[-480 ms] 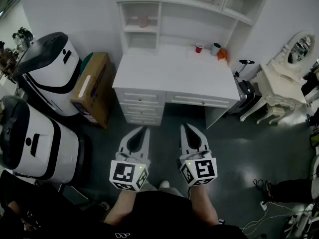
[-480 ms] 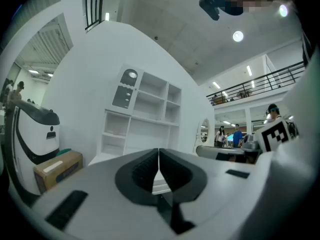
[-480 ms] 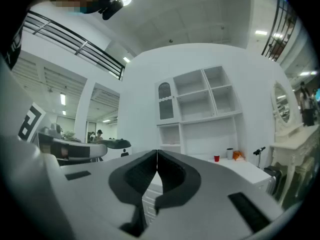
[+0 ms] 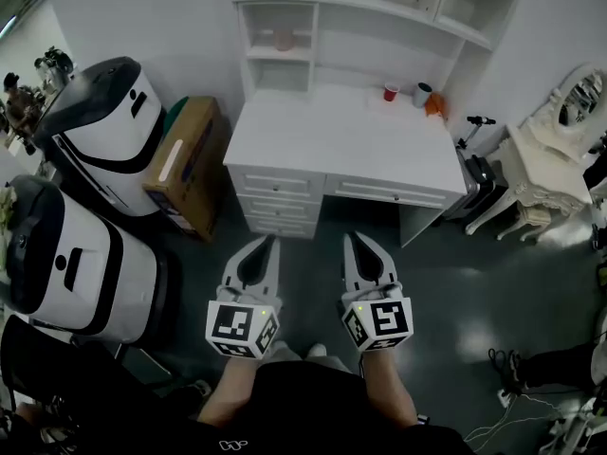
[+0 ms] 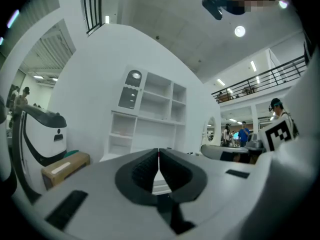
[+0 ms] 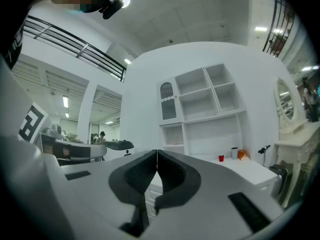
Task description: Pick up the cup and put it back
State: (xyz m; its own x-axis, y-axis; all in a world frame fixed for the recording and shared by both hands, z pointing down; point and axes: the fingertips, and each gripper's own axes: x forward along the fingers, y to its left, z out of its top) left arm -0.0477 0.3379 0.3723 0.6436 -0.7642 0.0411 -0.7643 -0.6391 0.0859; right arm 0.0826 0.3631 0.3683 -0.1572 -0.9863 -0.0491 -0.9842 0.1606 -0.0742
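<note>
White desk (image 4: 351,150); red cup (image 4: 391,93) atop

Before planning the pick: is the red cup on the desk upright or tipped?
Upright: the red cup stands on its base, rim up.
</note>
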